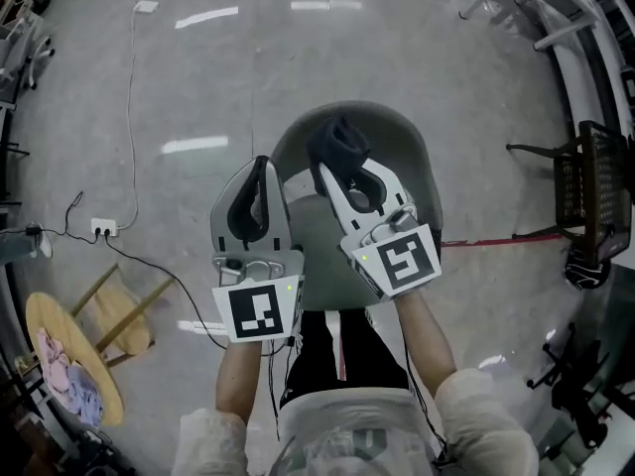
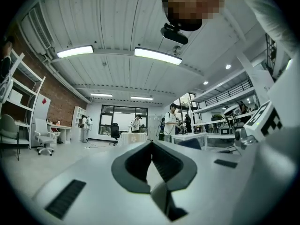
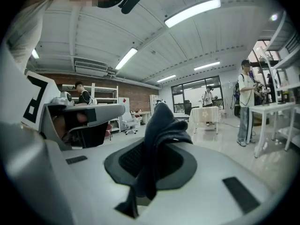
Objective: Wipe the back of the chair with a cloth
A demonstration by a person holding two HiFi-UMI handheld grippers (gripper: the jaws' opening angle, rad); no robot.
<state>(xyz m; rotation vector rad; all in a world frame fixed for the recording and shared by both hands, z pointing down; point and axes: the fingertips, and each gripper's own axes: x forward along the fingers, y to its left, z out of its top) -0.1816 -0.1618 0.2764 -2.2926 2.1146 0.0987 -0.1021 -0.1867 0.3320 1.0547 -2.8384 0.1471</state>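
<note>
Head view: stool (image 1: 134,330) near chair (image 1: 397,142)

Bright, even light from ceiling strips (image 2: 158,55) and far window (image 2: 125,121). I note strip glare on glossy floor (image 1: 206,16). Fisheye bend in all views; dark vignette rings both gripper views. Close foreground soft, background sharper. Shadows faint.

We read no words or numbers anywhere; the left gripper (image 1: 261,167) and right gripper (image 1: 342,162) show only coded square markers (image 1: 256,311).
</note>
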